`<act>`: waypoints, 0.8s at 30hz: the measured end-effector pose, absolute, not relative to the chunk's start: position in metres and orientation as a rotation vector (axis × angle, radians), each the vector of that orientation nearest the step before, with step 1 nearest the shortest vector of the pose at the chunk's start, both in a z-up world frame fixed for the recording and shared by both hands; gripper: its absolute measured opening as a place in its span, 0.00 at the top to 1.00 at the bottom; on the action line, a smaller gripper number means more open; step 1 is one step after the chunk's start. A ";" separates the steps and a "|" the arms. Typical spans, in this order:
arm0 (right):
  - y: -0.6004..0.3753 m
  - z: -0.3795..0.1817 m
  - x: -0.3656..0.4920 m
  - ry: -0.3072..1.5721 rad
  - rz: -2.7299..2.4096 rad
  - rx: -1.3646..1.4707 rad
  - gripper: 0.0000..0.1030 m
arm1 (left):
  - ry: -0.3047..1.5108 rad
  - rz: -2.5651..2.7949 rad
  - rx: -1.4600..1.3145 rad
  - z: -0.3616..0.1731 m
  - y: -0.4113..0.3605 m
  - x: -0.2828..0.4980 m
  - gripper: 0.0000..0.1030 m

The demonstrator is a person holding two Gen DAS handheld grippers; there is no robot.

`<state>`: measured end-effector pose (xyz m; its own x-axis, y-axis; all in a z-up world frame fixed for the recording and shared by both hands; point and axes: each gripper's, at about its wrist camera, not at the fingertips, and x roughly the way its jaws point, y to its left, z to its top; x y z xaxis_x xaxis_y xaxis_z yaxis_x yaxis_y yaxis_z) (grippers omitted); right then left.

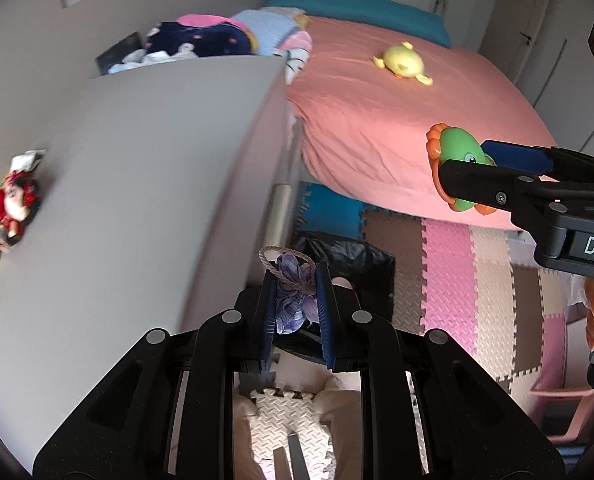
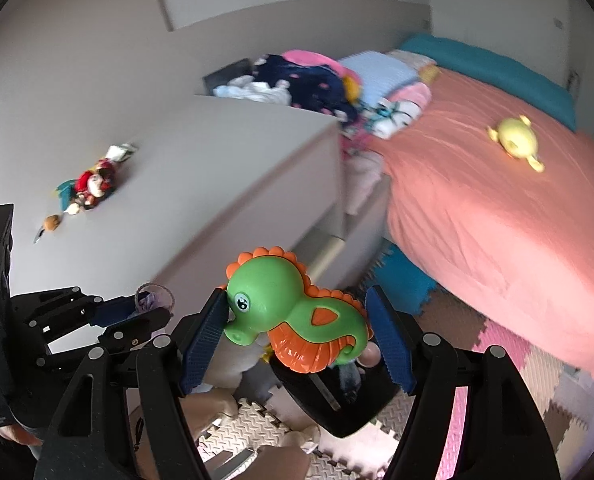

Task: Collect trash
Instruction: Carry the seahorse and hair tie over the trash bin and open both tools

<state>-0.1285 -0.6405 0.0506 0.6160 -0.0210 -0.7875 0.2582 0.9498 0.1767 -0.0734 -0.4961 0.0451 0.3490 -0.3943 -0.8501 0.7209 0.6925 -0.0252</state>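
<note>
My left gripper [image 1: 297, 276] is shut on a small crumpled lilac scrap [image 1: 293, 304] with a beige cord loop [image 1: 285, 260] on top. It hangs over a black bin bag [image 1: 353, 256] on the floor. In the right wrist view the left gripper [image 2: 147, 308] shows at the lower left with the same scrap. My right gripper [image 2: 297, 294] is shut on a green and orange seahorse toy [image 2: 273, 280], its blue pads [image 2: 201, 340] pressing the snout and the tail. The black bag [image 2: 337, 412] lies below it. The right gripper [image 1: 463, 158] and the toy [image 1: 457, 144] also show in the left wrist view.
A grey cabinet [image 1: 157, 160] stands to the left with a red doll [image 1: 11, 208] on top. A bed with a salmon sheet [image 1: 397, 120] carries a yellow toy [image 1: 403, 62] and piled clothes [image 1: 201, 40]. Foam puzzle mats [image 1: 449, 272] cover the floor.
</note>
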 end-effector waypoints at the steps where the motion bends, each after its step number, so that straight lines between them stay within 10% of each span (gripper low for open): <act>1: -0.644 0.048 -0.129 0.900 -0.172 0.294 0.30 | 0.972 -0.750 0.398 0.042 -0.503 -0.075 0.82; 4: -0.654 0.034 -0.130 0.921 -0.203 0.320 0.30 | 0.975 -0.757 0.416 0.033 -0.515 -0.078 0.79; 7: -0.660 0.023 -0.128 0.934 -0.262 0.353 0.03 | 0.946 -0.724 0.458 0.029 -0.522 -0.081 0.07; 24: -0.645 0.021 -0.113 0.890 -0.284 0.356 0.03 | 0.921 -0.677 0.449 0.025 -0.493 -0.060 0.06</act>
